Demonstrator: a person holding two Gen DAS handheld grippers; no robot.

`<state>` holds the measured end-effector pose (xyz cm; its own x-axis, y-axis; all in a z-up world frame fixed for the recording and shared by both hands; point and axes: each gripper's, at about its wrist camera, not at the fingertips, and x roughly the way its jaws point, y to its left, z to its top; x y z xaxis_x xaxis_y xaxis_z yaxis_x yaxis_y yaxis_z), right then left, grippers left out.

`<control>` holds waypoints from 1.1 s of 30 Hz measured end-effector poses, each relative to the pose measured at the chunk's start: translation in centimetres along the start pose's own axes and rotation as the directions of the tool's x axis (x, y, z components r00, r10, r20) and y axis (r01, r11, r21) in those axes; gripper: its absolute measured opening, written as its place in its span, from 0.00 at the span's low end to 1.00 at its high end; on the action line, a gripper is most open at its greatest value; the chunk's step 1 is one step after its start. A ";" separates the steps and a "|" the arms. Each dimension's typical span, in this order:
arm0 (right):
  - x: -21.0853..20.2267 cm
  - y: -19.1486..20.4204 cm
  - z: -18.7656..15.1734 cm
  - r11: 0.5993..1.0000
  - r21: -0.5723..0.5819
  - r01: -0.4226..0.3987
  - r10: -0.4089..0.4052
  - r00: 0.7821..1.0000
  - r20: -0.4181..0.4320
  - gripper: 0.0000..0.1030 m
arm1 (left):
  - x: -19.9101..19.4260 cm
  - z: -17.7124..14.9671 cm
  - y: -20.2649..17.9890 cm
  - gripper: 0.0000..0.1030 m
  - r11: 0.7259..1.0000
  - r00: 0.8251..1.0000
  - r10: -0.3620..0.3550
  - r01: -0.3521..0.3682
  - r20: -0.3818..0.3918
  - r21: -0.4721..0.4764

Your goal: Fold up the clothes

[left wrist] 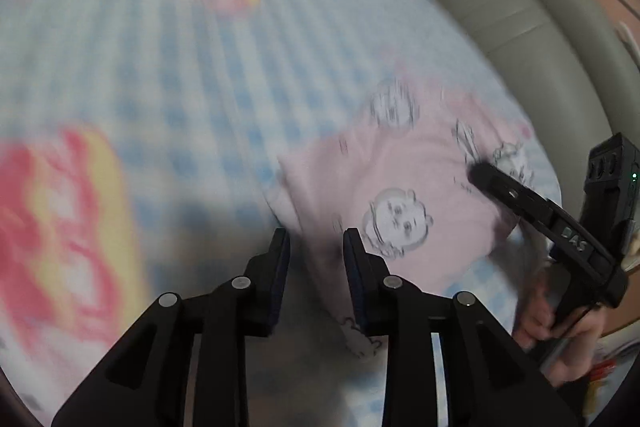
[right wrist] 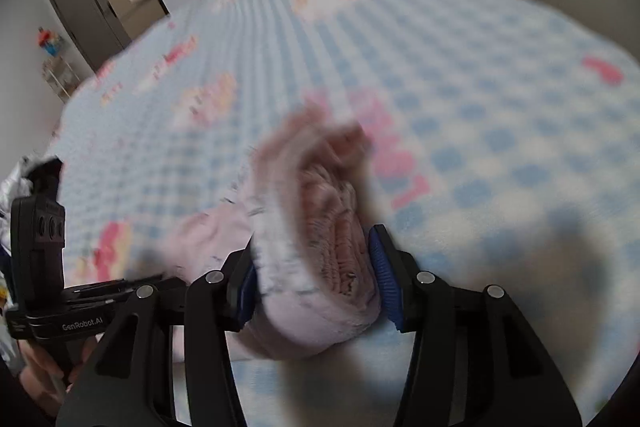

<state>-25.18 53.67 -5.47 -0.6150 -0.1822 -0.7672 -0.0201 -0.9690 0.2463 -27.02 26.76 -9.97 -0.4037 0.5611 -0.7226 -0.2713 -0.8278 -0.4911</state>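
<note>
Item: pink garment, printed with cartoon faces, lying on the bed over a blue-checked sheet with pink and yellow figures. In the left wrist view it is sitting at about 3 o'clock, partly spread and partly bunched; both views are blurring with motion.

Right claw: clenching a thick gathered roll of the pink cloth between its blue pads, the bundle filling the gap. In the left wrist view this claw is reaching onto the garment from 4 o'clock, a hand gripping its handle.

Left claw: standing parted, nothing between its fingers, hanging over the garment's near edge at 6 o'clock.

Surroundings: grey padded headboard curving along at 1 to 3 o'clock; a wardrobe at 10 o'clock in the right wrist view.

Step, as judged: a portion is being carried or drawn across for a fold. Next move is likely calling for the free claw to be pinning or taking an edge, keeping the cloth flat.
</note>
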 end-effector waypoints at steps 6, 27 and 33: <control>-6.4 3.0 0.4 0.997 -0.064 0.031 -0.014 0.970 0.244 0.48 | -1.5 0.7 -2.3 0.28 0.998 0.992 -0.030 0.022 0.119 0.063; 0.6 -3.1 -1.4 0.988 0.059 -0.142 0.138 0.988 0.065 0.46 | 6.8 -2.3 2.3 0.47 0.937 0.943 -0.283 0.233 -0.174 -0.259; 0.5 -0.4 -0.9 0.986 0.007 -0.166 0.166 0.986 -0.006 0.36 | 6.1 -0.8 -0.1 0.15 0.981 0.976 -0.154 0.132 -0.157 -0.142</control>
<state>-24.75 53.77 -6.49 -0.6050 -0.3413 -0.7194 0.0768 -0.9243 0.3739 -28.72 30.25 -14.69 -0.2150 0.6751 -0.7057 -0.1950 -0.7378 -0.6463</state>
